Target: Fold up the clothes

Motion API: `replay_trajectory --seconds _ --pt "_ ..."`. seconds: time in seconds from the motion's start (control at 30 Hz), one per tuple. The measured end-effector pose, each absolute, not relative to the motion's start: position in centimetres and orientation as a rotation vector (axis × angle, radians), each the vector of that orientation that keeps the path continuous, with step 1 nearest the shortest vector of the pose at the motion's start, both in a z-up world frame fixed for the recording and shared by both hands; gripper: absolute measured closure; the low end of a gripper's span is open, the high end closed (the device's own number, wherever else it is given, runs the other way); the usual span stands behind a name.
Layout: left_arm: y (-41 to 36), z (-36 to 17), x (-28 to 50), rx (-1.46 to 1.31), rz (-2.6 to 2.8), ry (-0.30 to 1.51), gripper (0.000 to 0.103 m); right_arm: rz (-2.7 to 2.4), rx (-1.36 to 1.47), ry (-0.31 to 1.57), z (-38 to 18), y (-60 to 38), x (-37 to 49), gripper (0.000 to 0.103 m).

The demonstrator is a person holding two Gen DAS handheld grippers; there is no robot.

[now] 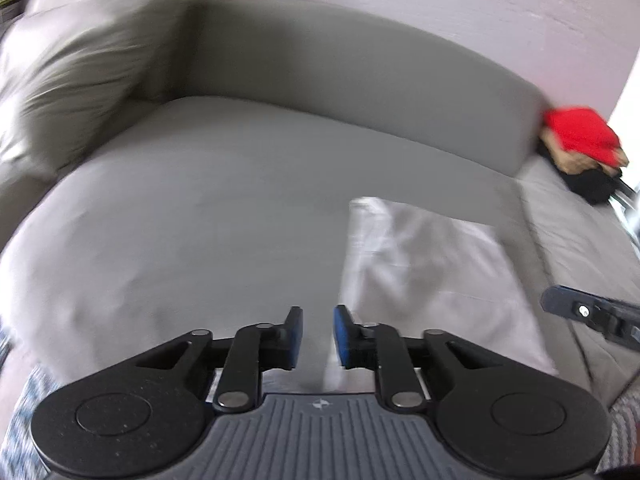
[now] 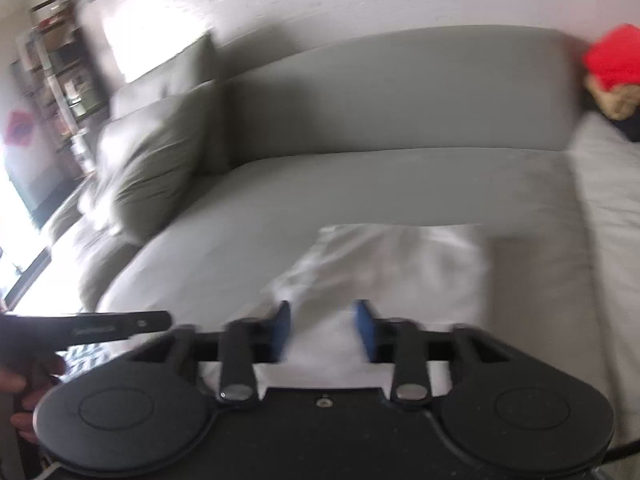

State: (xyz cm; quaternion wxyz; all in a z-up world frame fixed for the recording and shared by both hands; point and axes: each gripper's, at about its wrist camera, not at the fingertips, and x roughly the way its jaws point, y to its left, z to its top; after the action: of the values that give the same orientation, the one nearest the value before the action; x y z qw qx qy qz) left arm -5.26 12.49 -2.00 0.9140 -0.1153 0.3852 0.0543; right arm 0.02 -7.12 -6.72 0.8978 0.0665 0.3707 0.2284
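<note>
A white garment point(image 1: 432, 264) lies folded flat on the grey sofa seat point(image 1: 200, 220), just ahead and to the right of my left gripper point(image 1: 318, 332). That gripper stands open by a narrow gap with nothing between its blue pads. In the right wrist view the same white garment point(image 2: 400, 264) lies directly under and ahead of my right gripper point(image 2: 323, 330), which is open; the cloth shows through the gap and the pads do not press on it. The right gripper's finger point(image 1: 592, 312) shows at the right edge, and the left gripper's finger point(image 2: 120, 326) at the left. Both views are blurred.
The sofa backrest point(image 1: 360, 64) runs behind the seat, with grey cushions point(image 1: 80, 72) at the left. A pile of red, tan and black clothes point(image 1: 580, 144) sits at the sofa's right end. A shelf unit point(image 2: 60, 72) stands far left. A person's hand point(image 2: 16, 384) holds the left gripper.
</note>
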Motion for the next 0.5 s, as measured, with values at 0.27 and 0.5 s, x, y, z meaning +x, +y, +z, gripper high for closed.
replay_trajectory --seconds 0.27,0.5 --pt "7.2 -7.8 1.5 -0.005 0.141 0.929 0.096 0.431 -0.029 0.861 -11.9 -6.8 0.8 0.091" --pt "9.9 -7.6 -0.9 -0.064 0.281 0.981 0.092 0.466 -0.102 0.888 -12.3 -9.0 -3.2 0.091"
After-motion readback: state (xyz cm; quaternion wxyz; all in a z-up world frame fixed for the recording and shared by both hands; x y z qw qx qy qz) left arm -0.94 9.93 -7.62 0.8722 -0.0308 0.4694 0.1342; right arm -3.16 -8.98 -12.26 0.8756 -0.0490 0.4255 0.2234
